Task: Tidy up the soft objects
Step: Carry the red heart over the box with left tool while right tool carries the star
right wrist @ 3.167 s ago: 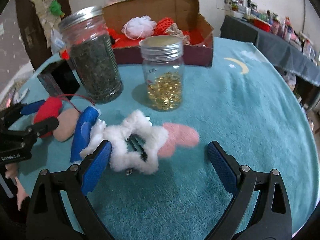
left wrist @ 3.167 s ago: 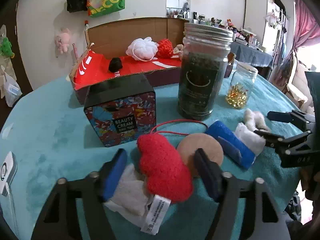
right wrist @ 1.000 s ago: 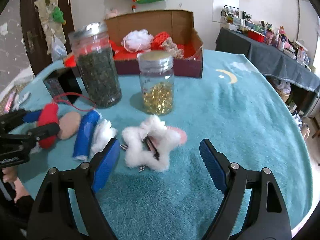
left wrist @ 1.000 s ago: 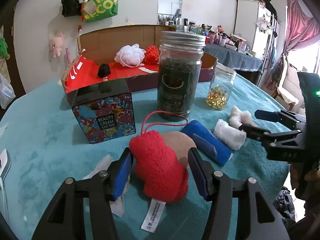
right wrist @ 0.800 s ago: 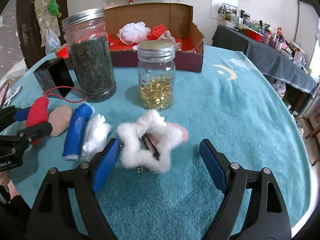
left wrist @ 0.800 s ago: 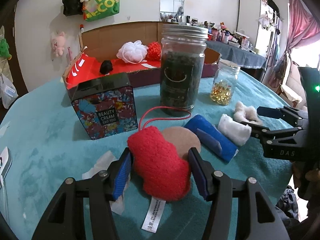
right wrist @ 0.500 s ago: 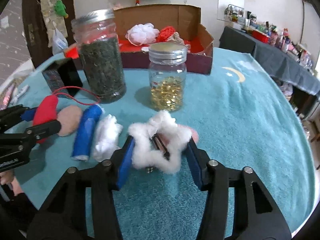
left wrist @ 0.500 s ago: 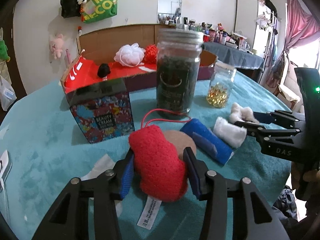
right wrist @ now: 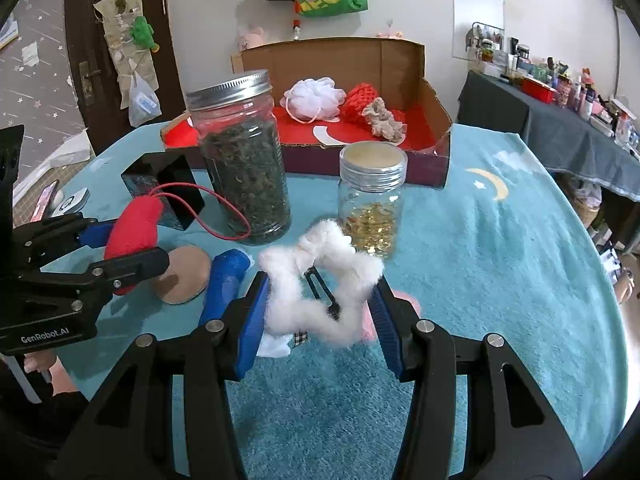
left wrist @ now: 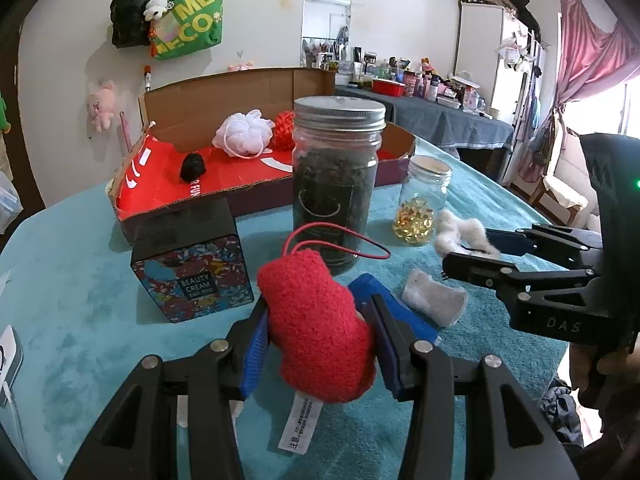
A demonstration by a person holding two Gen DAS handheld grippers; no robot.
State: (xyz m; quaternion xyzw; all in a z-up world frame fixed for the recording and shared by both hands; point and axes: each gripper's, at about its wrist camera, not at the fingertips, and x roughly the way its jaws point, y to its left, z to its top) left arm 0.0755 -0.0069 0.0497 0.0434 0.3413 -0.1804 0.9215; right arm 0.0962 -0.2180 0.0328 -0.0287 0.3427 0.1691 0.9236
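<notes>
Both grippers have been closing over the last second, and now each one is lifting its catch off the table compared with the earlier frames, where the toys were still lying flat.

Nearest to us, the left gripper [left wrist: 318,338] is squeezing the red plush heart [left wrist: 316,328] between its blue pads, tag dangling underneath and the red loop string trailing up behind it. The right gripper [right wrist: 320,312] is clamping the fluffy white star clip [right wrist: 320,284] the same way, with the fluff bulging between the pads. So both are gripping, not just hovering.

Left behind on the teal table [right wrist: 500,280] we're seeing the tan round pad [right wrist: 185,278], the blue roll [right wrist: 224,280] and a small white cloth [left wrist: 434,298] just beside it.

For doing this step well, we're thinking: keep the squeeze steady, since soft stuff slips as it compresses, and lift higher before travelling. Directly in the way are the tall dark jar [left wrist: 336,184] and the little jar of gold capsules [right wrist: 372,200], with the patterned black box [left wrist: 192,268] off to the left. That red string looks likely to snag the tall jar's lid, so we're swinging wide around it.

Farther back, the red-lined cardboard box [right wrist: 434,120] is already holding a white pouf [right wrist: 312,98] and a red mesh ball [right wrist: 358,104], so that's probably where these two are going.
</notes>
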